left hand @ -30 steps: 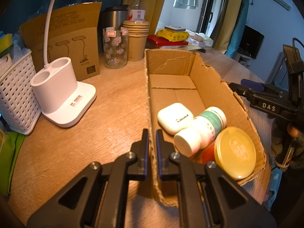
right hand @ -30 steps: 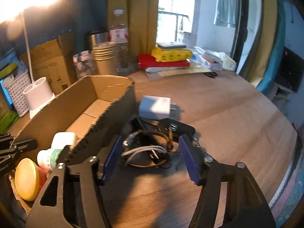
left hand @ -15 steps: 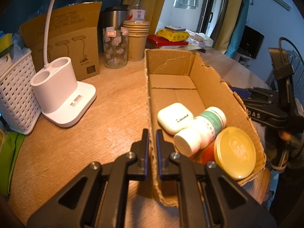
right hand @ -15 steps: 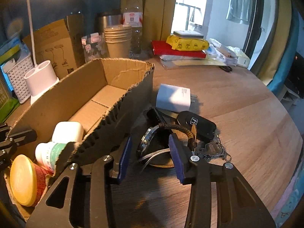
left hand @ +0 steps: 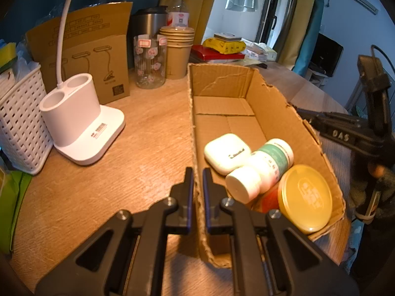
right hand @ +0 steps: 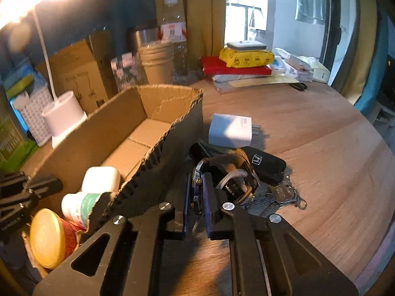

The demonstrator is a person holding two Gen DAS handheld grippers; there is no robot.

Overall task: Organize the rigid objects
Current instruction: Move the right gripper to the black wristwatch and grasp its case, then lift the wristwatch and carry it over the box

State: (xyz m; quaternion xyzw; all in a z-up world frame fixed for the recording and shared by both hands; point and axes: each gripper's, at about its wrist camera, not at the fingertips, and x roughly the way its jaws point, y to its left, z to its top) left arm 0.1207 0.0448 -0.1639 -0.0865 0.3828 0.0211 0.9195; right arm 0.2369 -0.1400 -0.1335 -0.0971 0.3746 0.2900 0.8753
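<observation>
An open cardboard box lies on the wooden table, and my left gripper is shut on its near left wall. Inside lie a white earbud case, a white bottle with a green label and a red can with a yellow lid. Right of the box, my right gripper has its jaws closing tight on a wristwatch, pads pressing its metal case. A black car key fob with keys and a white charger lie just beyond.
Left of the box stand a white lamp base and a white lattice basket. A brown carton, glass jar, stacked paper cups and a pile of books line the back. The table's right edge curves close by.
The right gripper's jaws went from wide open around the watch to shut on it, after moving slightly forward. The left gripper and the box stayed still.
</observation>
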